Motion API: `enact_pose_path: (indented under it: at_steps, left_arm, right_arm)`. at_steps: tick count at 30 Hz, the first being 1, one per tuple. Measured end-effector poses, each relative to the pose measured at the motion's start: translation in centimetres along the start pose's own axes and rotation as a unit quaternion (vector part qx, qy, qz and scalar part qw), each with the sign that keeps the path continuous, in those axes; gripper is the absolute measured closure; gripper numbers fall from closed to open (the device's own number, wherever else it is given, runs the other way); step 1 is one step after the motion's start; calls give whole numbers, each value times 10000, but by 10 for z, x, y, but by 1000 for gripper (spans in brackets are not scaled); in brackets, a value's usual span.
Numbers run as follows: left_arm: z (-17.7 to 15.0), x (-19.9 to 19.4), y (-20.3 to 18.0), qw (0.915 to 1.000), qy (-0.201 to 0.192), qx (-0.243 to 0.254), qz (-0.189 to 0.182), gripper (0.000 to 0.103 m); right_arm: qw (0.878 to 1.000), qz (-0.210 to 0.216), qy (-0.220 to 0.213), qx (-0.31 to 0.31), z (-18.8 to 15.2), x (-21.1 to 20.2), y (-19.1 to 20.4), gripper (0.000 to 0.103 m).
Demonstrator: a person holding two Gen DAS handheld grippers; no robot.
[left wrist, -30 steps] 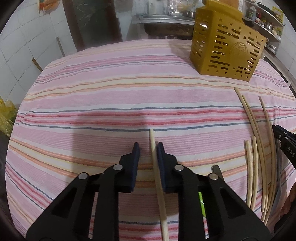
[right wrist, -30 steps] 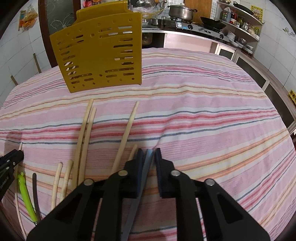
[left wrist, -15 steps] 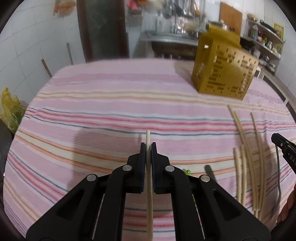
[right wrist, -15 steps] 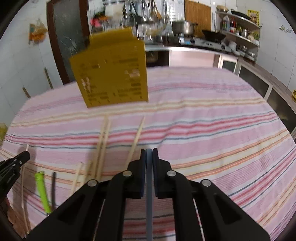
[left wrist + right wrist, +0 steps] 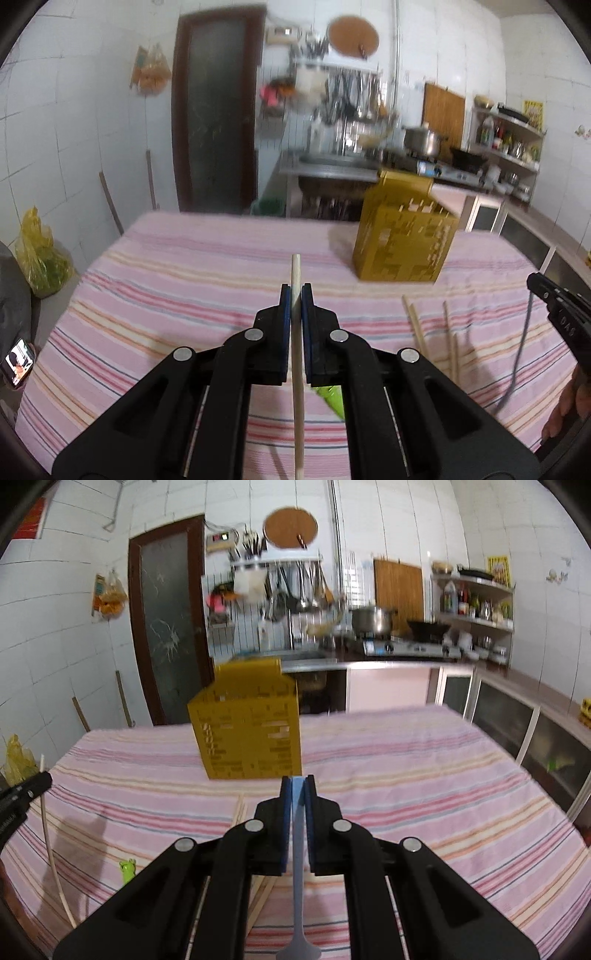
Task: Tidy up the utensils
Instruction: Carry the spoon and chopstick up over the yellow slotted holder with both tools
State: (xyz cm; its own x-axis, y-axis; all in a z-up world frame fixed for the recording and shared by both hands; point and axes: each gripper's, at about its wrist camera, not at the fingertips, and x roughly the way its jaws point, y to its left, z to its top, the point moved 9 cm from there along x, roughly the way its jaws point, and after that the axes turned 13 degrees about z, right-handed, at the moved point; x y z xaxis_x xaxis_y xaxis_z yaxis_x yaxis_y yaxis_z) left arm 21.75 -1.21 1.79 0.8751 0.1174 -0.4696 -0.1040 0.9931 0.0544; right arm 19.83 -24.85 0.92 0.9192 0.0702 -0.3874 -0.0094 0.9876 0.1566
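Chopstick [image 5: 295, 273] sits clamped in the left gripper [image 5: 295, 291], tip poking toward twelve o'clock above the striped tablecloth [image 5: 184, 280]. Right gripper [image 5: 297, 782] is pinched tight on a grey utensil handle [image 5: 297, 834]. Yellow basket [image 5: 404, 240] stands at one o'clock; loose chopsticks [image 5: 415, 325] lie at three.
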Motion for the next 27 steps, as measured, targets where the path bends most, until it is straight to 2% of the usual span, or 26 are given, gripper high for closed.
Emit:
enact_pose_path:
  at_steps: [7, 16, 24, 27]
  left_arm:
    - [21, -23, -5, 9990, -450, -52, -61, 99]
    - [24, -28, -9, 9980, -633, 9, -12, 99]
    - [48, -40, -17, 9955, -947, -13, -100, 99]
    - [70, -39, -24, 9941, -1068, -81, -179, 99]
  right_arm:
    - [9998, -6, -202, -80, 8, -5, -5, 96]
    - [9993, 79, -356, -89, 16, -14, -1, 96]
    - [9974, 124, -681, -197, 45, -25, 4, 96]
    - [9965, 158, -784, -252, 63, -24, 5, 96]
